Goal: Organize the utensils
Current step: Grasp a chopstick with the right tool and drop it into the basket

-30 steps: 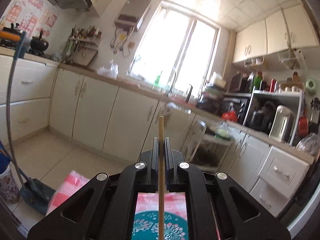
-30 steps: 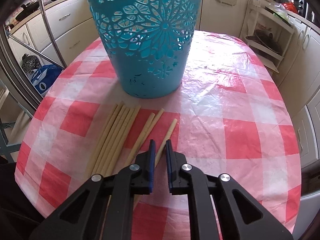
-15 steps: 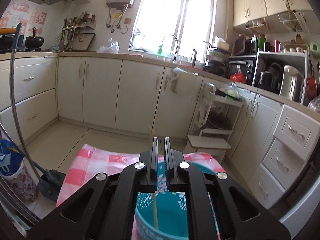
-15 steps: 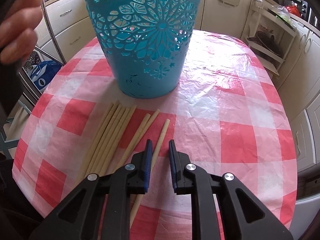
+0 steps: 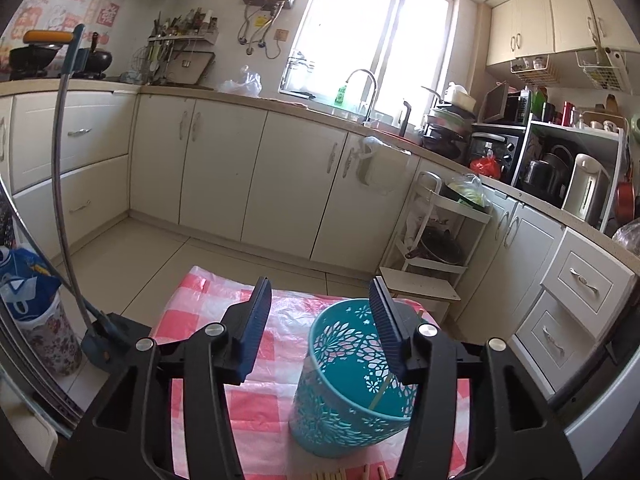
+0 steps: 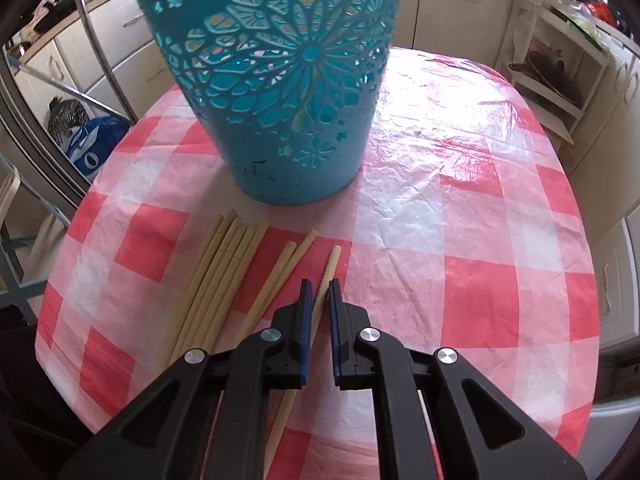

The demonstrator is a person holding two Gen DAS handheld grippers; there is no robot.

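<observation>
You are opening your empty left claw (image 5: 318, 328) above the basket (image 5: 352, 380), one chopstick (image 5: 380, 391) inside, while your right claw (image 6: 318, 300) is pinching another chopstick (image 6: 326, 276) among eight lying on the bench (image 6: 460, 240).

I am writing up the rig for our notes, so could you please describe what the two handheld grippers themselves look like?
Both look alike. The left gripper and the right gripper have matte black plastic bodies with triangular cut-outs, round silver bolt heads at the joints, and two flat fingers lined with dark blue ribbed pads. No cables, labels or markings show, and no hand or sleeve is in view.
</observation>
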